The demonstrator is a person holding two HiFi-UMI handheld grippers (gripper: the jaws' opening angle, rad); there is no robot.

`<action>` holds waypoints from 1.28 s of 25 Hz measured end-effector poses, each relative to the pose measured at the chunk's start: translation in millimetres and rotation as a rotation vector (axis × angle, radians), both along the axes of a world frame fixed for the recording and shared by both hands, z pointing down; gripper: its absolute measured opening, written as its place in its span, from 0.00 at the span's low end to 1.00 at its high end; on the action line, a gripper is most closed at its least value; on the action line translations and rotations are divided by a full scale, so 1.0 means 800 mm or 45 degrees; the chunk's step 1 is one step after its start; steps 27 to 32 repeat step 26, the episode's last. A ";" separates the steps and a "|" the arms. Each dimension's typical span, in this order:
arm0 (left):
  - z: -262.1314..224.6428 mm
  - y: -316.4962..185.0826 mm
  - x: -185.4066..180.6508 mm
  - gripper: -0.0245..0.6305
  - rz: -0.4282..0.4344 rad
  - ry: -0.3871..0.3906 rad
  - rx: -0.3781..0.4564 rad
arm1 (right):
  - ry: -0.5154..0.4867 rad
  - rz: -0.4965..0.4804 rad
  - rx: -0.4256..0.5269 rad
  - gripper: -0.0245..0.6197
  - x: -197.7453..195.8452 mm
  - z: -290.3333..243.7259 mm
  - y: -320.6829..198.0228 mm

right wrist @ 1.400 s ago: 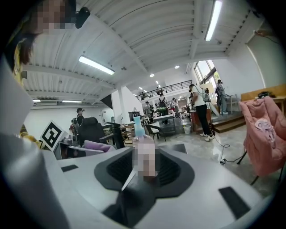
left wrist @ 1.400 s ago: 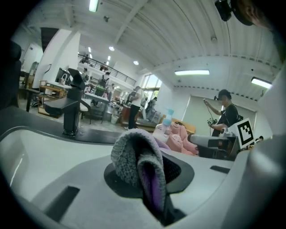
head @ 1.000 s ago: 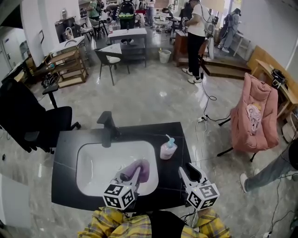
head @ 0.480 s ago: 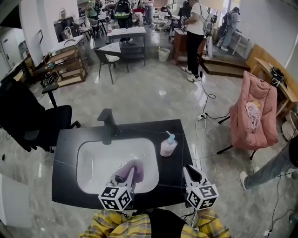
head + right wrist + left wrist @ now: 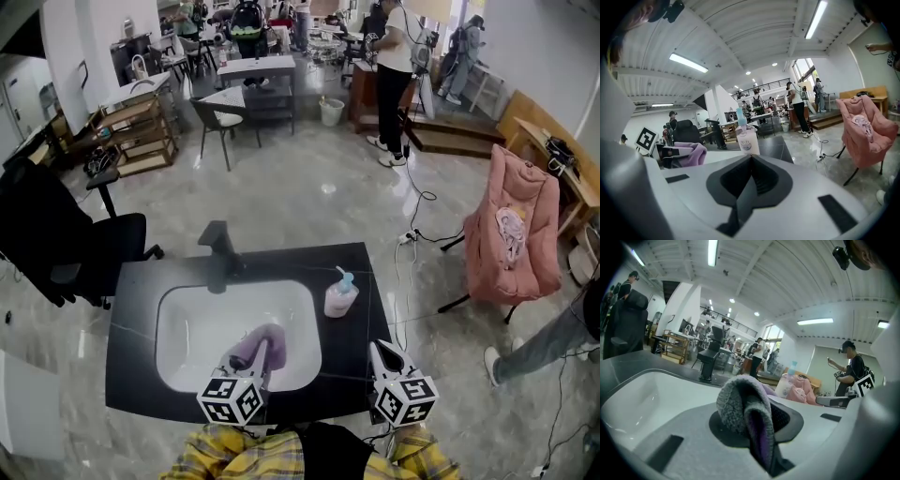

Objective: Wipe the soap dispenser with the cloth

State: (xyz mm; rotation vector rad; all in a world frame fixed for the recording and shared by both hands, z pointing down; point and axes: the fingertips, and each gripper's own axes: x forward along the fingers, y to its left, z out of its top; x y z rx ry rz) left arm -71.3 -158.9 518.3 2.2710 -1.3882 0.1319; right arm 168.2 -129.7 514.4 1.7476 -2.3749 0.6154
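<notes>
The pink soap dispenser (image 5: 339,296) with a blue pump stands upright on the black counter (image 5: 131,291), right of the white sink (image 5: 173,314). It also shows in the right gripper view (image 5: 746,136) and the left gripper view (image 5: 786,383). My left gripper (image 5: 263,349) hangs over the basin's near side, shut on the purple cloth (image 5: 258,340). The cloth (image 5: 747,408) bulges up between the jaws, and the right gripper view also shows the cloth (image 5: 689,152). My right gripper (image 5: 380,349) is at the counter's near right, short of the dispenser. Its jaws have just been closing and stand shut, empty (image 5: 750,180).
A black faucet (image 5: 217,253) stands behind the basin. A black office chair (image 5: 66,244) is at the left and a pink chair (image 5: 511,239) at the right. A cable (image 5: 412,239) lies on the floor. People stand in the background, and a leg (image 5: 544,347) shows at the right edge.
The right gripper's jaws, open a second ago, have closed on nothing. Both grippers have drawn back a little toward the counter's near edge, the cloth still held.
</notes>
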 end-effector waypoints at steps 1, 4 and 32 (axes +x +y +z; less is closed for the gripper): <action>0.000 0.000 0.000 0.13 0.001 0.001 0.001 | 0.012 -0.003 -0.004 0.05 -0.001 0.001 0.000; 0.001 -0.002 0.000 0.13 0.001 0.007 0.003 | 0.020 -0.007 0.001 0.05 -0.004 0.002 -0.001; -0.001 0.003 0.009 0.13 0.043 -0.014 -0.020 | -0.012 -0.030 -0.040 0.05 -0.013 0.008 0.000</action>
